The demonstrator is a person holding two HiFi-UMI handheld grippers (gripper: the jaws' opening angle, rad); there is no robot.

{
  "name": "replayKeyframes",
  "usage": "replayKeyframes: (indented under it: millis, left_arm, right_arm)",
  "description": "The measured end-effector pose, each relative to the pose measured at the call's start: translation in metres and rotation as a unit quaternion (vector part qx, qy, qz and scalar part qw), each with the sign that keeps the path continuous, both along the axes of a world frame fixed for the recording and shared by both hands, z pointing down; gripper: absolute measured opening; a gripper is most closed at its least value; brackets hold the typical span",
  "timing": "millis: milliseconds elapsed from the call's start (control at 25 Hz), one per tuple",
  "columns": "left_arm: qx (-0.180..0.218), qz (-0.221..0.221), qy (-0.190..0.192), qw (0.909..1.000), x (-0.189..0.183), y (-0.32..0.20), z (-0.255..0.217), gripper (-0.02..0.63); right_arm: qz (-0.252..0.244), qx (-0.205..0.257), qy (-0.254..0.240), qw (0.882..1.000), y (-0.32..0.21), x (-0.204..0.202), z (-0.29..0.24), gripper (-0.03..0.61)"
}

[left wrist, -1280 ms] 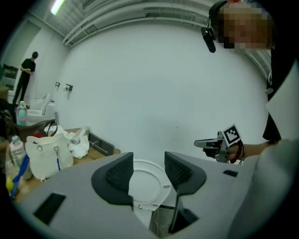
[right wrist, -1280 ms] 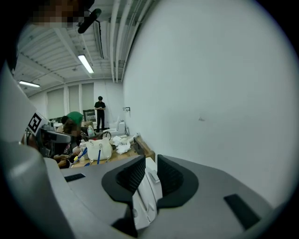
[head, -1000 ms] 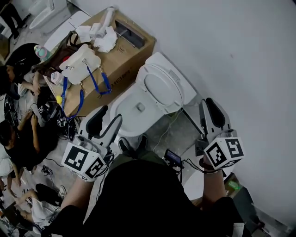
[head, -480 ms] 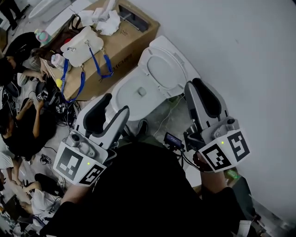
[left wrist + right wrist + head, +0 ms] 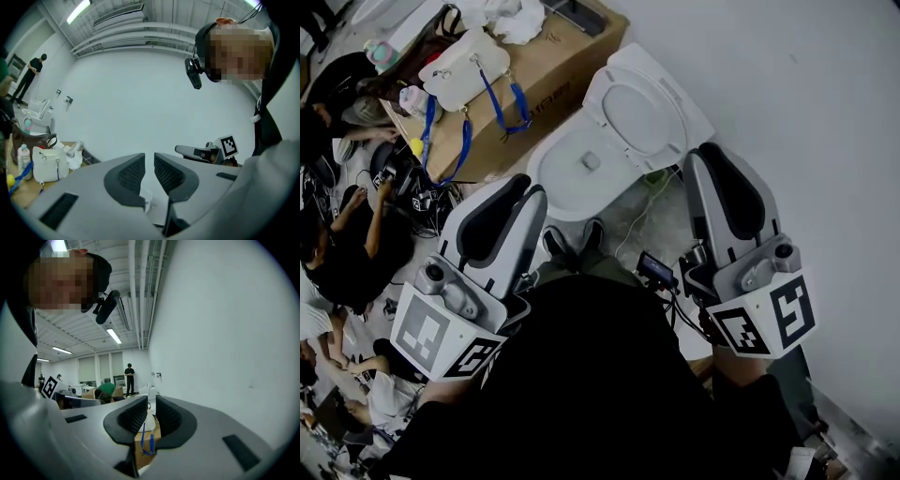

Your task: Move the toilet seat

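Both the left gripper [image 5: 523, 187] and right gripper [image 5: 710, 155], jaws just closed to empty slits, hang short of the raised toilet seat [image 5: 645, 112] at upper centre; gripping its rim needs wider jaws.

Right gripper [image 5: 151, 403] — 2 fingers [image 5: 133, 417] just closed to a narrow, empty gap, cardboard box [image 5: 140, 444] beyond.

one toilet [image 5: 567, 183] (one seat [image 5: 645, 114], raised); one cardboard box [image 5: 555, 70]; one white handbag [image 5: 469, 70]
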State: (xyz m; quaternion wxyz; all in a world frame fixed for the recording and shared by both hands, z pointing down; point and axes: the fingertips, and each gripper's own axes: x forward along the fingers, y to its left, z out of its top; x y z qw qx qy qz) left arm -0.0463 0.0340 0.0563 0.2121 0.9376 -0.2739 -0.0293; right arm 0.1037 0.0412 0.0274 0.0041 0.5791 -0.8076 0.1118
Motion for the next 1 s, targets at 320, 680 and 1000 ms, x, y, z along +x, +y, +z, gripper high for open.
replayKeyframes:
  millis: [320,680,1000]
  left_arm:
    - [0.008,0.0,-0.03,0.9995,0.006,0.007,0.006,0.035]
    - [0.002,-0.007,-0.033,0.9994,0.006,0.014,0.01,0.034]
    - [0.003,-0.008,-0.035,0.9993,0.008,0.019,0.008,0.034]
  right_arm:
    - [0.001,0.018,0.01,1.0,0.016,-0.004,-0.004,0.064]
    - [-0.012,0.017,0.011,1.0,0.028,-0.007,0.0,0.06]
    - [-0.009,0.016,0.008,1.0,0.033,-0.002,0.001,0.057]
